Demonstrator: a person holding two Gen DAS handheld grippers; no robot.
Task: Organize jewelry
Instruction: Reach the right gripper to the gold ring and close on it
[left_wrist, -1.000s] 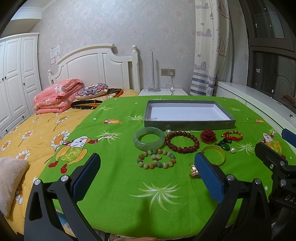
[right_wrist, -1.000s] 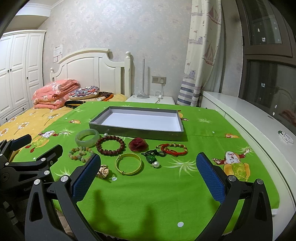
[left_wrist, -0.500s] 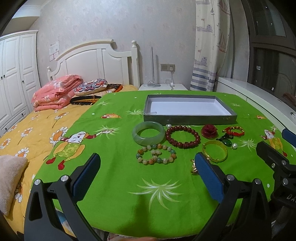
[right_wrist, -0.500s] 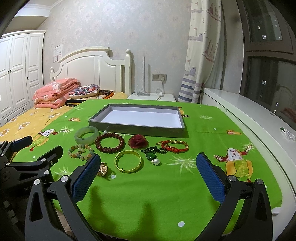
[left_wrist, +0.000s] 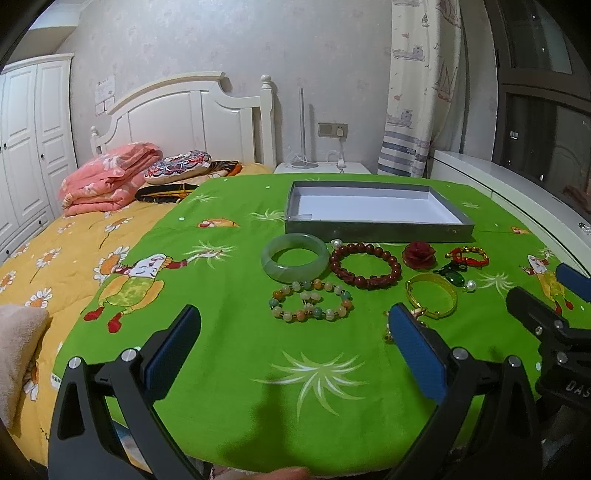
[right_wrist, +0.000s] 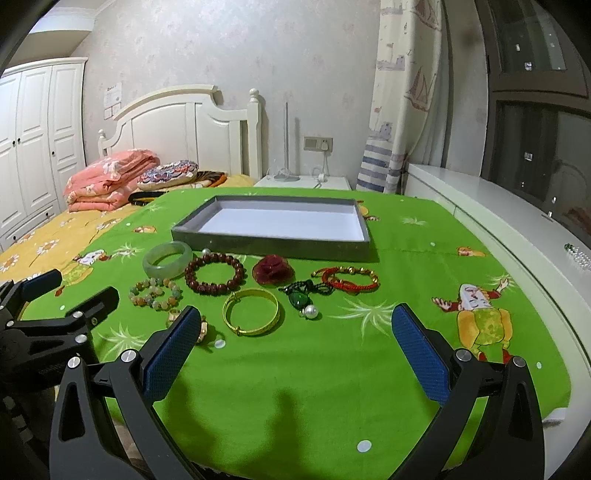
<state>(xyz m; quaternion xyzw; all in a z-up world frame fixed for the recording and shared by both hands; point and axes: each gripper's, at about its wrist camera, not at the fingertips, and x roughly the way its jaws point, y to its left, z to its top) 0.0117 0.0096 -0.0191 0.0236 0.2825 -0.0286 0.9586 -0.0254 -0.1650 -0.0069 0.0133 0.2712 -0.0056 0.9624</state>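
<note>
A grey tray (left_wrist: 376, 232) (right_wrist: 273, 246) stands empty on the green cloth. In front of it lie a jade bangle (left_wrist: 294, 257) (right_wrist: 168, 259), a dark red bead bracelet (left_wrist: 365, 264) (right_wrist: 215, 273), a multicolour bead bracelet (left_wrist: 311, 301) (right_wrist: 155, 294), a red flower (left_wrist: 418, 253) (right_wrist: 272, 271), a gold bangle (left_wrist: 432, 295) (right_wrist: 251, 311), a green pendant (right_wrist: 301, 293) and a red cord bracelet (left_wrist: 467, 255) (right_wrist: 349, 279). My left gripper (left_wrist: 291, 354) is open and empty, short of the jewelry. My right gripper (right_wrist: 295, 350) is open and empty too.
A small gold ornament (right_wrist: 201, 328) lies by my right gripper's left finger. A pearl (right_wrist: 310, 312) sits near the pendant. A bed with pink bedding (left_wrist: 107, 177) is to the left. A white ledge (right_wrist: 517, 221) runs along the right.
Both grippers have tilted and moved slightly forward toward the jewelry. Both stay open and empty. Nothing on the cloth has moved.
</note>
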